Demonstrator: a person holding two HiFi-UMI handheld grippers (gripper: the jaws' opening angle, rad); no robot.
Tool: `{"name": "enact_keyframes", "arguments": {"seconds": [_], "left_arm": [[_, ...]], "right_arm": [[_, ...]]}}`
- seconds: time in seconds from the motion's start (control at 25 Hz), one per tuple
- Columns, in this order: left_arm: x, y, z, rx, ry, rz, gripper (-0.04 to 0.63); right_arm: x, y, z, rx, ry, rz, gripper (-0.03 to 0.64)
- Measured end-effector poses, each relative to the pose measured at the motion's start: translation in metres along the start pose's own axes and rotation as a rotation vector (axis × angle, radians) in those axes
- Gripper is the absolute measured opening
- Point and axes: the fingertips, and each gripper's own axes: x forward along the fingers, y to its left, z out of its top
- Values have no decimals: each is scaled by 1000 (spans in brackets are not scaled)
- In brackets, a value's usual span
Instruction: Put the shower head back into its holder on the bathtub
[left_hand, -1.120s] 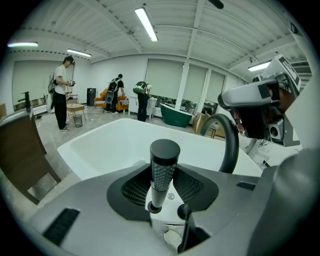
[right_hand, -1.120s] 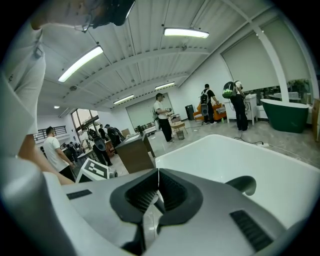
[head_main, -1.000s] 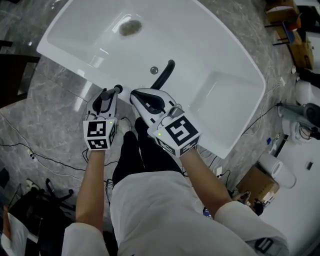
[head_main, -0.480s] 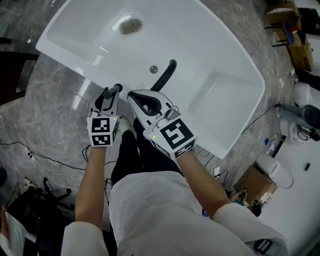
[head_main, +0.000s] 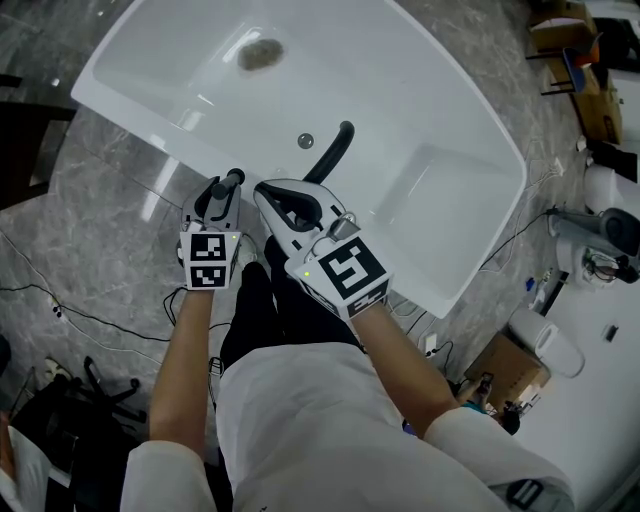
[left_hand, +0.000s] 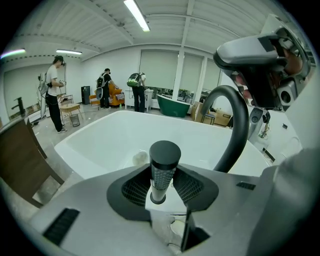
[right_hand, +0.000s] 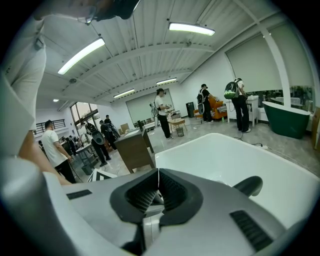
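**Shower head** (left_hand: 161, 165), one. It is standing upright as a dark stick with a flat round cap on top and a grey knurled barrel below. It is sitting at the near rim of the tub (head_main: 450, 120), just left of the spout. A white block is showing under its foot. Whether it is seated in that block cannot be told.

**Left gripper** (head_main: 218, 198), one. Its jaws are standing wide and pinching the shower head's barrel between their ribbed pads. It is hanging over the tub's near rim, pointing down and into the tub.

**Right gripper** (right_hand: 158, 174), one. Its jaws are pressed together at the tips and are not gripping anything. It is hovering over the same rim, just right of the left gripper.

**Spout** (head_main: 330, 155), one. It is black and curved, rising from the tub's near rim and arching over the basin.

**Round fitting** (head_main: 305, 140), one. It is small and metal, sitting on the tub's inner wall beside the spout.

**Drain** (head_main: 260, 52), one. It is lying at the tub's far end.

**Tub**, one. It is white and resting on a grey marbled floor (head_main: 100, 220).
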Motion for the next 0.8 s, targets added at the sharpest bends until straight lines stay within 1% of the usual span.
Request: {"name": "enact_keyframes", "arguments": {"seconds": [0.12,0.28,0.6,0.68,0.8], "left_arm": [[3,-1,-2,23,10,-5,143],[7,-3,-8,27,25,-13,141],[13,-7,-2,52,30,-26,143],[13,-8,-3,51,31,-33,143],[13,-9,-4,30,33,-46,147]], "right_arm": [[-1,-2,0,2,-1,-7,18],[-1,-2,0,1,2,-9,20],[-3,-3,1,-2,5,-13,20],[-3,-3,1,-2,5,-14,20],[-3,-3,2,-3,3,-14,20]]}}
